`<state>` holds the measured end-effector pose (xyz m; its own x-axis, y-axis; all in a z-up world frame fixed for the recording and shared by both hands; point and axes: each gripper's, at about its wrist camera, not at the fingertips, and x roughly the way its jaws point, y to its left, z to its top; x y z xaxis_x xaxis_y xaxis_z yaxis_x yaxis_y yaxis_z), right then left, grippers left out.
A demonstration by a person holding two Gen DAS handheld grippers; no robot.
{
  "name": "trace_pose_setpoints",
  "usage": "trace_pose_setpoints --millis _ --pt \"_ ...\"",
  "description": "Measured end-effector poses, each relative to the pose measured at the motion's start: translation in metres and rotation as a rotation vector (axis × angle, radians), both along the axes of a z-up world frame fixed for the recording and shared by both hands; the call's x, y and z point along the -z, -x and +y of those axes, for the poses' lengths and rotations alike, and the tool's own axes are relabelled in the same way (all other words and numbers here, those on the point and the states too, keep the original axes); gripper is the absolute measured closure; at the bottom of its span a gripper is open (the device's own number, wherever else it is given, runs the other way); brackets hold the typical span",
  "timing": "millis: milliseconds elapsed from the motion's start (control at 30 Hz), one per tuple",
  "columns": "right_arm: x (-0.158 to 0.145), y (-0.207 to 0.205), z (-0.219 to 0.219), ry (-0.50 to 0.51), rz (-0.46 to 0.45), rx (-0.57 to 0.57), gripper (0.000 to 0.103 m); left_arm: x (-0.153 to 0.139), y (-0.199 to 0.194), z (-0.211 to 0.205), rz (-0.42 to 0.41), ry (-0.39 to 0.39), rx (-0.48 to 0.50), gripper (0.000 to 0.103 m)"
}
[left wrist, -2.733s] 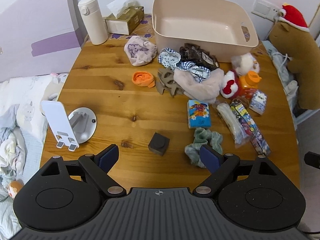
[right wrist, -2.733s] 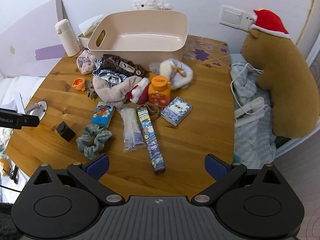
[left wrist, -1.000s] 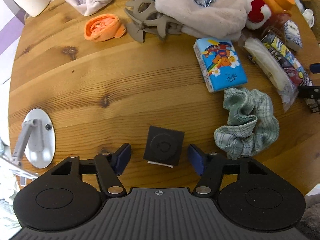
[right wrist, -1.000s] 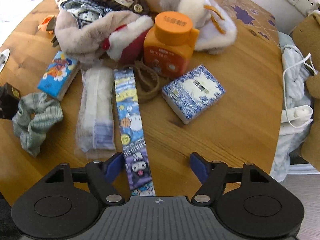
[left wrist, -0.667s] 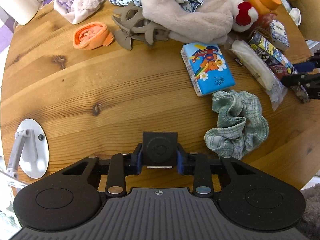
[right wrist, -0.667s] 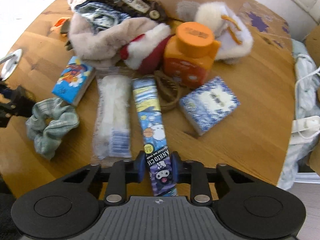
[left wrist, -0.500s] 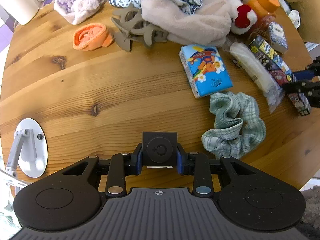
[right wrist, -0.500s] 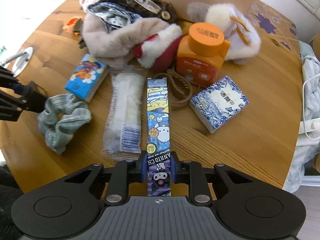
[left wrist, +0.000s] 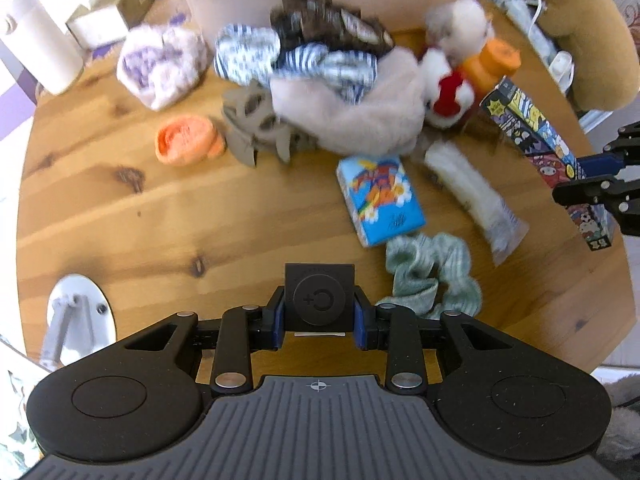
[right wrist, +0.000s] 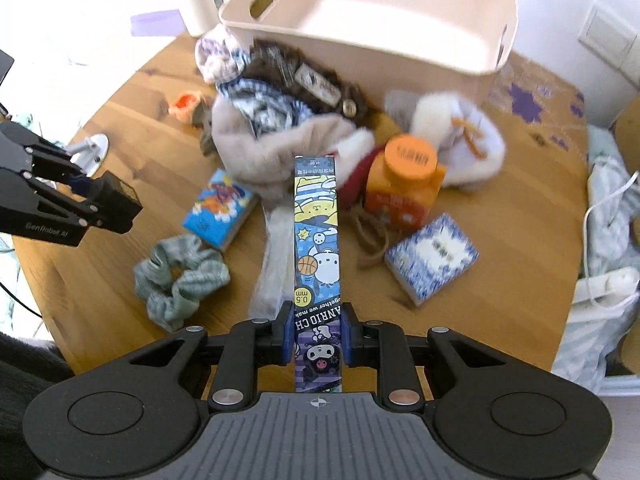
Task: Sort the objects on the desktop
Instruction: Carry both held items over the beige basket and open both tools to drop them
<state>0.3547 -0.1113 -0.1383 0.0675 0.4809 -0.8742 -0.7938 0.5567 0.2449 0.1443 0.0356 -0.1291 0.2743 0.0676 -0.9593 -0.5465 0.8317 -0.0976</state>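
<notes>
The left tool is clamping a black cube marked "+C", above the tabletop. The right tool is gripping a long cartoon box reading "0.5 mm" and "ANRIO CH", pointing toward the beige bin.

Black left gripper with blue-padded jaws, silver screws.

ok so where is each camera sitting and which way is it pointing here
Left wrist: sits on the left tongs, looking steeply down at the wooden table; its own fingers clamp a black cube, and the right tongs show at the right edge.
Right wrist: sits on the right tongs, looking down and toward the beige bin; its fingers clamp a long cartoon box, and the left tongs show at left.
Shared: green scrunchie, blue tissue pack, orange bottle, both held items.
</notes>
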Motion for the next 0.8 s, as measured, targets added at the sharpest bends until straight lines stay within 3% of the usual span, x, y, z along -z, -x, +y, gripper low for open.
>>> trace_pose_setpoints --millis 367,800 --pt "-0.037 -0.026 0.001 -0.068 -0.130 0.123 0.081 -0.062 -0.024 0.042 -0.123 -0.125 -0.079 0.071" --pt "-0.079 -0.086 0.011 -0.126 -0.285 0.239 0.081 -0.110 -0.072 0.112 -0.223 -0.272 -0.112 0.071"
